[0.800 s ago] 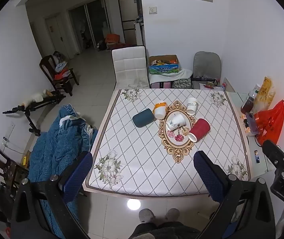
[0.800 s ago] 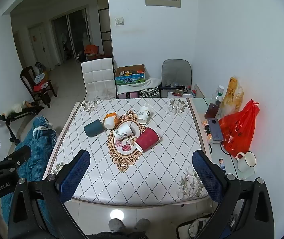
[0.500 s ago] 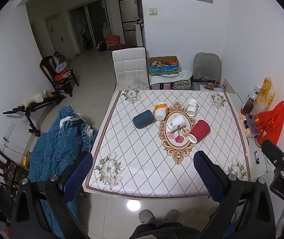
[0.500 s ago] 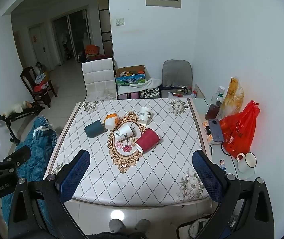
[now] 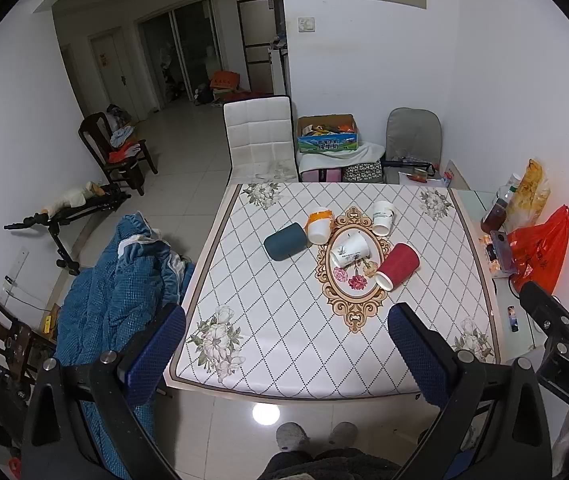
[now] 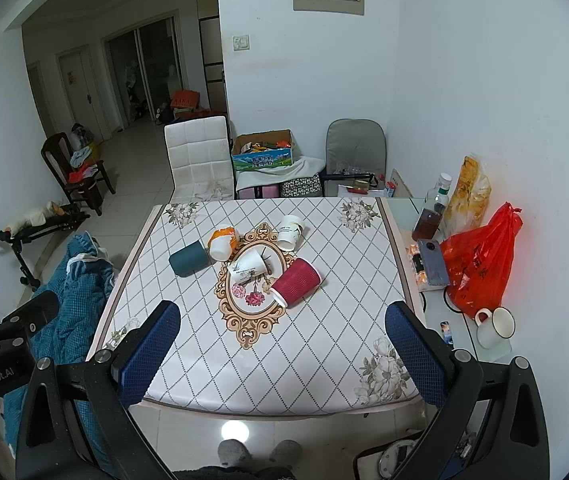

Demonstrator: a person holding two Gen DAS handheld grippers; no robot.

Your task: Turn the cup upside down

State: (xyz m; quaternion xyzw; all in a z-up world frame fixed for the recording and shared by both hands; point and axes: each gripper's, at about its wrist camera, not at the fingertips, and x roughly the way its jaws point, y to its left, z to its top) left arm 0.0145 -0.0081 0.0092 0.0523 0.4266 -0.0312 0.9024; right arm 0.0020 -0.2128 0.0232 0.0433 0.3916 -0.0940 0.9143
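Five cups are seen lying on their sides mid-table [image 5: 284,344]: teal cup [image 5: 286,241], orange cup [image 5: 319,224], printed cup [image 5: 350,250], white cup [image 5: 382,216], red cup [image 5: 398,266]. The left gripper [image 5: 286,346] and right gripper [image 6: 282,344] are held spread, empty, well short of them.

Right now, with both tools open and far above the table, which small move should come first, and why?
Probably lower the right tool toward the red cup. It lies on its side, nearest of the five cups, and both tools hold nothing.
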